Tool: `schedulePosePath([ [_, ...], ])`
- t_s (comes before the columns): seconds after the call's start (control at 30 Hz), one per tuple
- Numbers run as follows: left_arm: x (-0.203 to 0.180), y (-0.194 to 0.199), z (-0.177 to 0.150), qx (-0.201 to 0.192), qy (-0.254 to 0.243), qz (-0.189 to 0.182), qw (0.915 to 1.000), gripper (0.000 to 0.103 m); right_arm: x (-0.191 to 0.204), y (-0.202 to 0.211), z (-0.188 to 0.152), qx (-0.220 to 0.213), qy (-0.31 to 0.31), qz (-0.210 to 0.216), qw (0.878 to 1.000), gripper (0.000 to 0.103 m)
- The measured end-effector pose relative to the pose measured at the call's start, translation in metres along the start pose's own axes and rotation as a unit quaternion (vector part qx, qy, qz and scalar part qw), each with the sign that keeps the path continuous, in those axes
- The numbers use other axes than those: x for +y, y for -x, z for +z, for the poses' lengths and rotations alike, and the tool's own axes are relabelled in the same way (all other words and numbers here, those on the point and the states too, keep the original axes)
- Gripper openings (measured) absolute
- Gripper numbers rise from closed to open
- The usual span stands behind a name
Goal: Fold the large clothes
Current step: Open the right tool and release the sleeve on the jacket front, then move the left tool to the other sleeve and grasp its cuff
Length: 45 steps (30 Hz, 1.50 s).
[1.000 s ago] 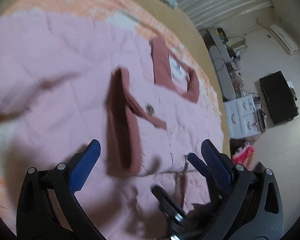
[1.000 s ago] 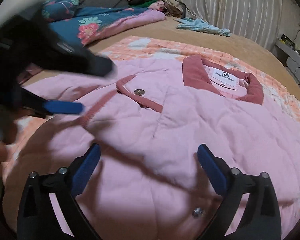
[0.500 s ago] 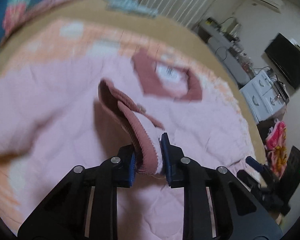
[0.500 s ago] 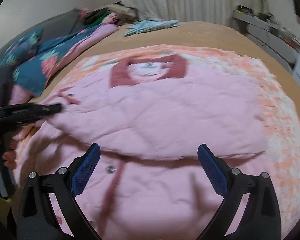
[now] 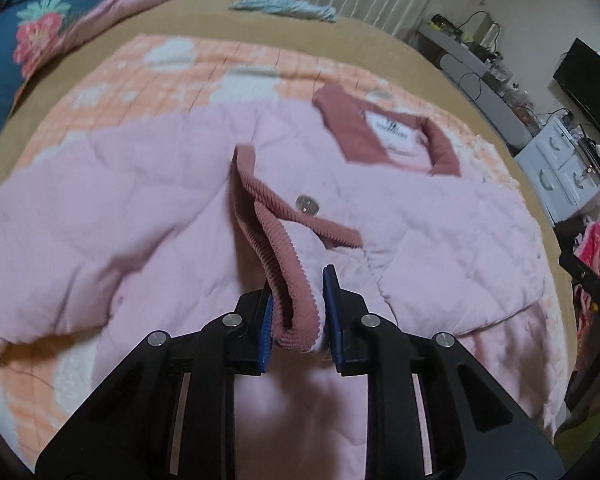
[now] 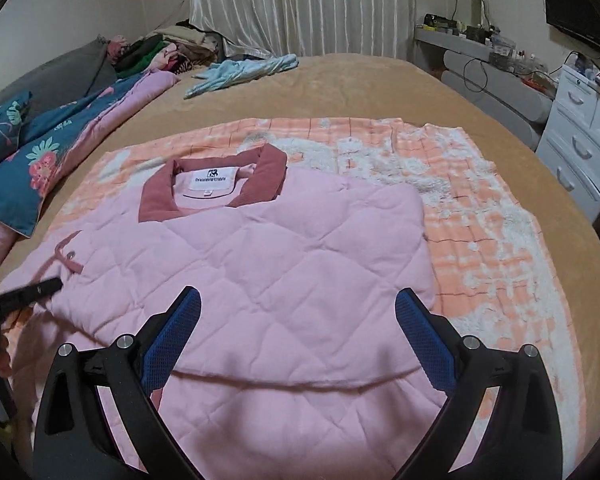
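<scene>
Half a second on, left tongs (image 5: 298, 312) stay clamped on the ribbed sleeve cuff (image 5: 290, 280), now drawn nearer the camera. Pink quilted jacket (image 6: 268, 264) lies flat on the orange blanket (image 6: 480, 216) on the bed (image 6: 340, 84), collar (image 6: 216, 188) far side. Right tongs (image 6: 298, 328) still spread wide over the jacket's body, gripping nothing.

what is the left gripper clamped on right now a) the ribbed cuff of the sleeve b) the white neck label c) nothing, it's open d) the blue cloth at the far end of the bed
a: the left gripper has its jaws closed on the dark pink ribbed cuff of the pink jacket.
</scene>
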State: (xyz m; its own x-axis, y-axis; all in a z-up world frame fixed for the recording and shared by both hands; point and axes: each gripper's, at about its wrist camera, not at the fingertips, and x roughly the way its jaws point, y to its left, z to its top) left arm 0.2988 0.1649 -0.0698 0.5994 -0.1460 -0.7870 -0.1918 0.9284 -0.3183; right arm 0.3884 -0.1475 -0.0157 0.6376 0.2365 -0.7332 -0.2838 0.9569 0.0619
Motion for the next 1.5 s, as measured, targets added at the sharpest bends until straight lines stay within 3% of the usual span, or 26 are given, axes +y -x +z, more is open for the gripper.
schedulePosePath([
  [0.13, 0.007, -0.005, -0.005, 0.005, 0.002, -0.002, 1.0, 0.017, -0.001, -0.028, -0.006, 0.035, -0.007, 0.002, 0.999, 0.097],
  [0.23, 0.009, -0.005, -0.006, 0.005, 0.006, -0.009, 0.9999, 0.019, -0.008, -0.059, -0.022, 0.089, -0.02, -0.019, 0.996, 0.097],
  [0.53, 0.012, 0.007, -0.014, 0.003, 0.007, -0.002, 1.0, 0.032, -0.008, -0.072, -0.03, 0.092, -0.024, -0.049, 0.994, 0.099],
  [0.9, 0.031, 0.063, -0.027, -0.035, 0.027, 0.022, 0.9988, 0.092, 0.042, -0.005, -0.042, 0.027, -0.027, 0.015, 0.999, 0.099],
  [1.5, 0.089, 0.134, -0.067, -0.069, 0.097, 0.053, 0.9915, 0.094, 0.136, 0.067, -0.045, -0.022, 0.032, 0.084, 0.996, 0.099],
])
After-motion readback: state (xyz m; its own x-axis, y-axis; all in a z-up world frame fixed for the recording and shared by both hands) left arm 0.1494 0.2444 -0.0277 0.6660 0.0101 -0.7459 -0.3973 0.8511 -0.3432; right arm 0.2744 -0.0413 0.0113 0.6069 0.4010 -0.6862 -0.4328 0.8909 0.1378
